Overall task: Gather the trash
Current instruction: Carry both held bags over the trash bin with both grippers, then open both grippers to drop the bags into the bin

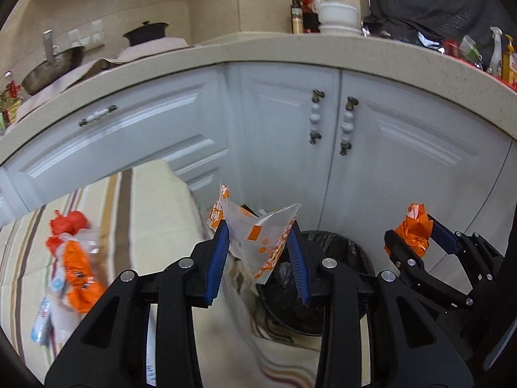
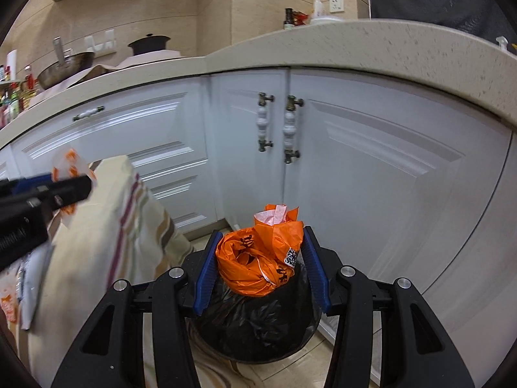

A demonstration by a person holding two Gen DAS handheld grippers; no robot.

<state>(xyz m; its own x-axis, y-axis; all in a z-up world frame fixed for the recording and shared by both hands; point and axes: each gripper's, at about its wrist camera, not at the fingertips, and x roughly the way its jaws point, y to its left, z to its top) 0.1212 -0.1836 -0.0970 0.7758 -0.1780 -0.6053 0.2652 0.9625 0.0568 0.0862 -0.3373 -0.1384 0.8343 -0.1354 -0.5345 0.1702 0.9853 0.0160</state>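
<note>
**Both claws loaded above the bin**

The right claw (image 2: 258, 258) pinches a crumpled orange plastic bag with pink paper stuffed in its top (image 2: 258, 258) between its blue pads, low in the centre of the right wrist view. Directly below and behind the bag sits the round bin lined with a black plastic bag (image 2: 255, 326), so the load hangs over the opening.

The left claw (image 1: 258, 252) is pressed onto a flat white-and-orange printed wrapper (image 1: 258, 236), which stands up between the pads and fans out above them. In the left wrist view the bin's dark rim (image 1: 336, 252) lies just right of centre, partly behind the right finger, so this claw looks to be at the bin's near edge rather than squarely over it.

To the lower left, a cream cloth with brown and maroon stripes (image 1: 145, 207) covers the worktop, and more orange and white litter (image 1: 74, 258) lies on it. White cabinet doors (image 2: 371, 168) fill the background.

The risks, as I judge them: the light wrapper could drift or cling to a pad when released and land on the floor beside the bin; the bulky orange bag could catch the rim or drag the liner inward. The two claws are close together and could bump over the opening.
</note>
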